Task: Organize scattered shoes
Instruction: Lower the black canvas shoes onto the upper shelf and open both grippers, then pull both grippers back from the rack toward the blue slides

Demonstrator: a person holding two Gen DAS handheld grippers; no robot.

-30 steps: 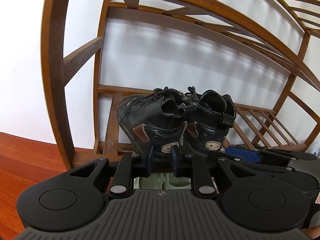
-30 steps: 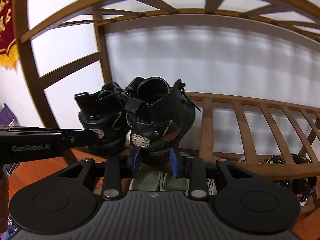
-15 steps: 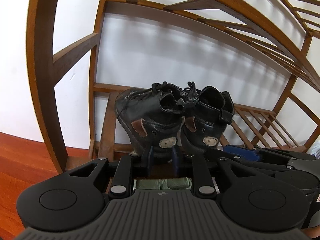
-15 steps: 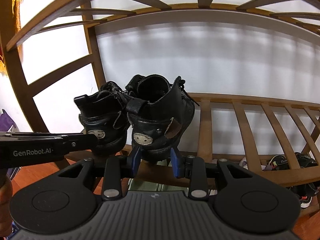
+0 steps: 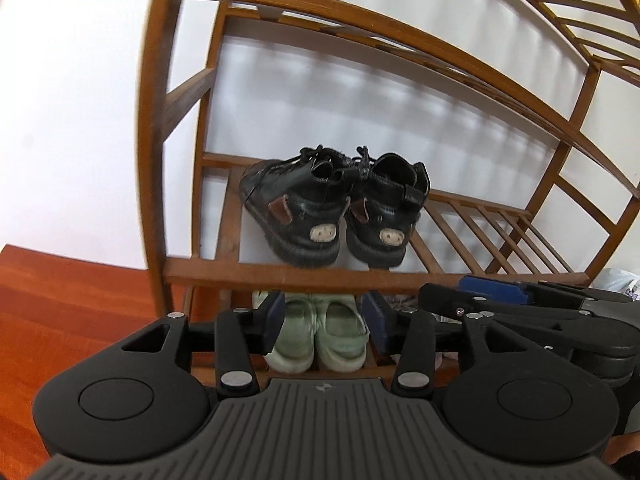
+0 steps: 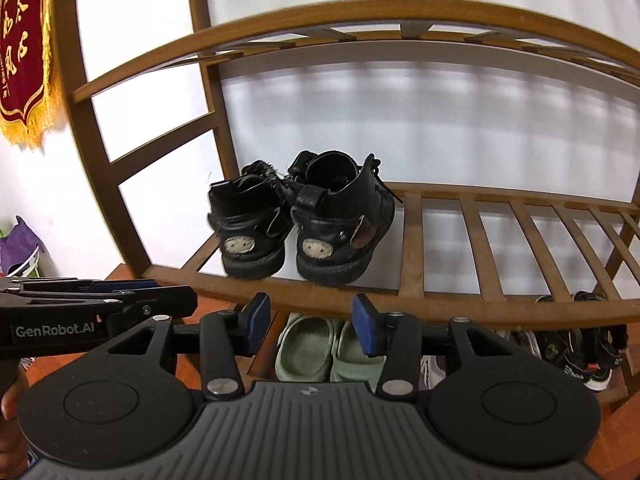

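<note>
Blue-padded fingers (image 5: pixel 276 322) of the left gripper (image 5: pixel 326 326) are spreading, about half apart, with nothing between them; they hang in the lower middle of the left wrist view, short of the front rail of the brown wooden slatted shoe rack (image 5: pixel 280 274). The right gripper (image 6: pixel 310 326) is likewise opening, its blue pads (image 6: pixel 366 328) apart and empty, just short of the same rail in the lower middle of the right wrist view.

Both black leather ankle shoes with pale pig-snout heel patches stand upright on the middle shelf, heels toward the cameras and near the front rail. In the left wrist view the left-hand shoe (image 5: pixel 296 212) and the right-hand shoe (image 5: pixel 384 212) sit in mid-frame, close side by side; whether they touch I cannot tell. They occupy the shelf's left end, close to the rack's upright post; rightward the slats (image 6: pixel 520 248) lie bare to the frame edge. Open air separates both grippers from the heels.

Below the rail, a pair of pale green rubber clogs (image 6: pixel 328 350) sits on the lower shelf, with dark sneakers (image 6: pixel 576 340) at lower right. Red-brown wooden floor (image 5: pixel 60 300) fills the left wrist view's lower left.
</note>
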